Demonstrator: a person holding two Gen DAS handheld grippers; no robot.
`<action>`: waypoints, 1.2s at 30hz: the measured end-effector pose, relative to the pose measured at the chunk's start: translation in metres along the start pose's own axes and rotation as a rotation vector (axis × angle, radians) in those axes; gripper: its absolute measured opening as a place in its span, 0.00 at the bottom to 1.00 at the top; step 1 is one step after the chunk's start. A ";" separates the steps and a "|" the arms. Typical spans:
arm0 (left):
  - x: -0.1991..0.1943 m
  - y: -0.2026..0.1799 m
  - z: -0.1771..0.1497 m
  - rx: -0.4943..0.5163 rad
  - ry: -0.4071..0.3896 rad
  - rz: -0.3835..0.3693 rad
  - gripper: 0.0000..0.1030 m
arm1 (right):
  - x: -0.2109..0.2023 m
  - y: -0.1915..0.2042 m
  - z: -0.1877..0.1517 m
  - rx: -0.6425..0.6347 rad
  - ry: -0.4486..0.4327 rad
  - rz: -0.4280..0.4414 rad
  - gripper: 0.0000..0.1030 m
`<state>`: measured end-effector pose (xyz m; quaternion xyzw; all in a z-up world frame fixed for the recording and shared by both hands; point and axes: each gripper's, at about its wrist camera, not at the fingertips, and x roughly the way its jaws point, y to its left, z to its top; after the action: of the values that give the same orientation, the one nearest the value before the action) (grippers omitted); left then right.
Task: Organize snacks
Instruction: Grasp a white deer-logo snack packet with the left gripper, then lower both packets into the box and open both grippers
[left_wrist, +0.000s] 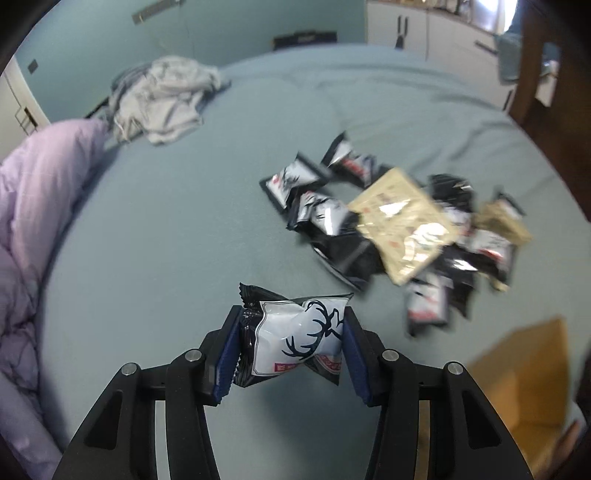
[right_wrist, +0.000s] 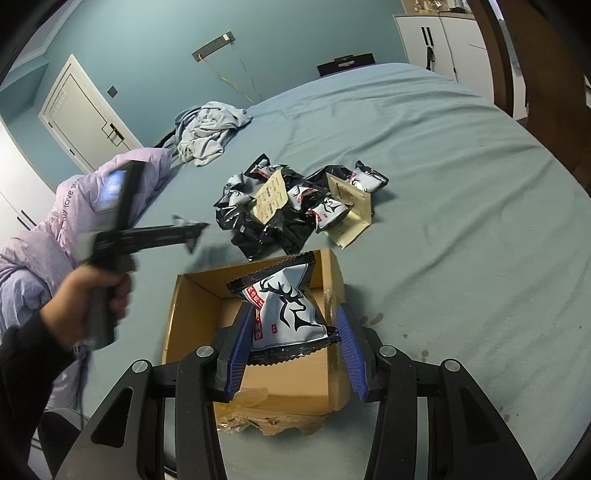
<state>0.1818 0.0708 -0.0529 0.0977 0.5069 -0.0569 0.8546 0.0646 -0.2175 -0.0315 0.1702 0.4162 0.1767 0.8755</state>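
Each tool clamps a deer packet: left tool (left_wrist: 290, 343) holds one (left_wrist: 295, 336), right tool (right_wrist: 291, 339) grips another (right_wrist: 284, 314) over the box (right_wrist: 192, 302).

I see two black-and-white snack packets with an antler or deer print off the bed: one (left_wrist: 299, 334), crumpled and tilted, sits between blue pads; the other (right_wrist: 286, 314), pinched at the waist, hangs over the open cardboard box (right_wrist: 192, 306). The box is brown, its flaps torn at the near edge, and I can see nothing lying inside. Beyond it a loose pile of snacks (right_wrist: 295, 199) lies on the blue-grey bedsheet: black-and-white packets overlapping, with two flat beige pouches (right_wrist: 271, 195) leaning among them.
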 end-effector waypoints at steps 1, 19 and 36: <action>-0.017 -0.005 -0.006 0.002 -0.018 -0.020 0.48 | -0.002 0.000 -0.001 -0.002 -0.003 -0.001 0.43; -0.061 -0.072 -0.091 -0.198 -0.001 -0.127 0.51 | -0.012 0.000 -0.012 -0.008 0.026 0.022 0.43; -0.059 -0.059 -0.090 -0.279 0.029 -0.198 0.80 | 0.020 0.022 -0.002 -0.079 0.101 -0.006 0.43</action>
<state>0.0647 0.0333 -0.0498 -0.0716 0.5294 -0.0686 0.8426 0.0712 -0.1891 -0.0363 0.1251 0.4531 0.1989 0.8599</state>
